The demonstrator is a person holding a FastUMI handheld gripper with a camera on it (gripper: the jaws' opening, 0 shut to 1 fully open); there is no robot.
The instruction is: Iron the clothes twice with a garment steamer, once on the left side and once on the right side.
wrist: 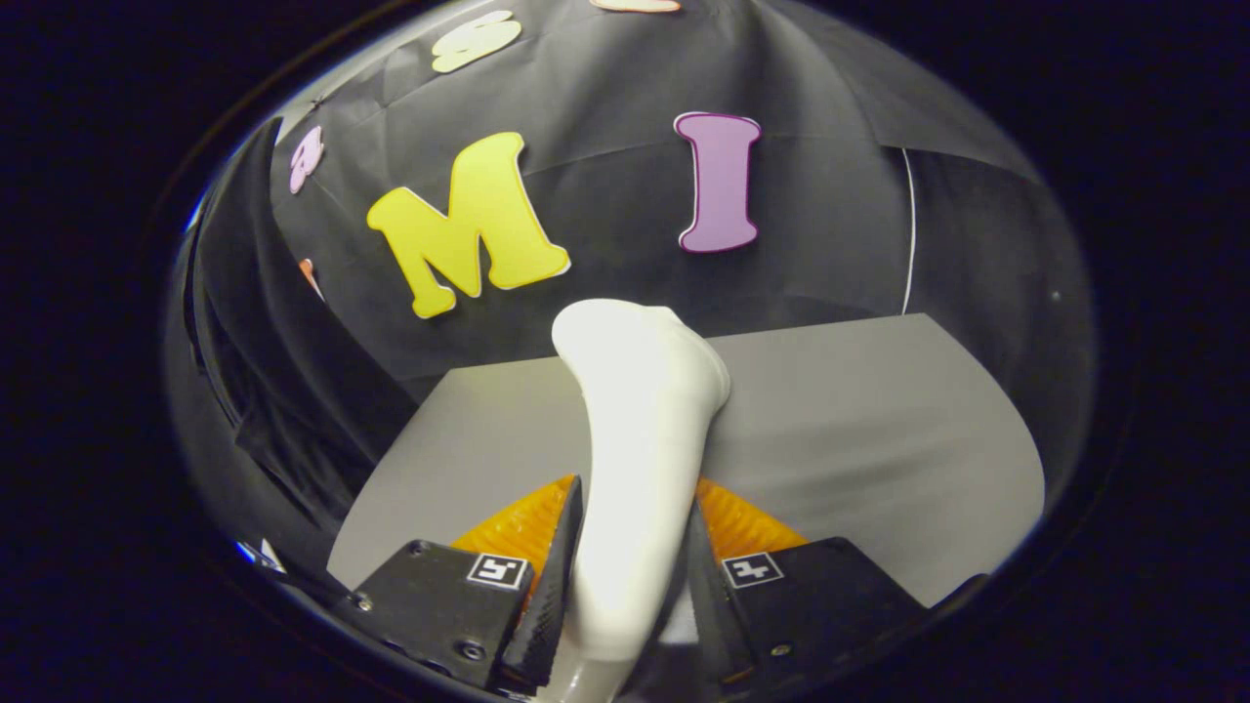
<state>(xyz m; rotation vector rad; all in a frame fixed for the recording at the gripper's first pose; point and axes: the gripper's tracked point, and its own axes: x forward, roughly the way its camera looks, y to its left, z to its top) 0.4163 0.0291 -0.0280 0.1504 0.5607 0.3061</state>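
Between the clamped claw (633, 547), white garment steamer (640, 410) stands upright, head beyond.

Ahead of me a grey desk (879, 430) runs back to the booth's black cloth wall (605, 215), creased, dimly lit.

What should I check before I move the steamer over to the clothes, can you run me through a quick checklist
1. Grip: gripper fingers press both sides of the white steamer handle. Ok.
2. Steamer lifted: its head stands above the grey table. Ok.
3. Clothes located: a dark garment hangs beyond the fingers on the left side. Ok.
4. Steamer head facing the garment: it points ahead at the black booth wall, not at the garment. Not ok.
5. Steam on: cannot tell.
6. Cord free: cannot tell.
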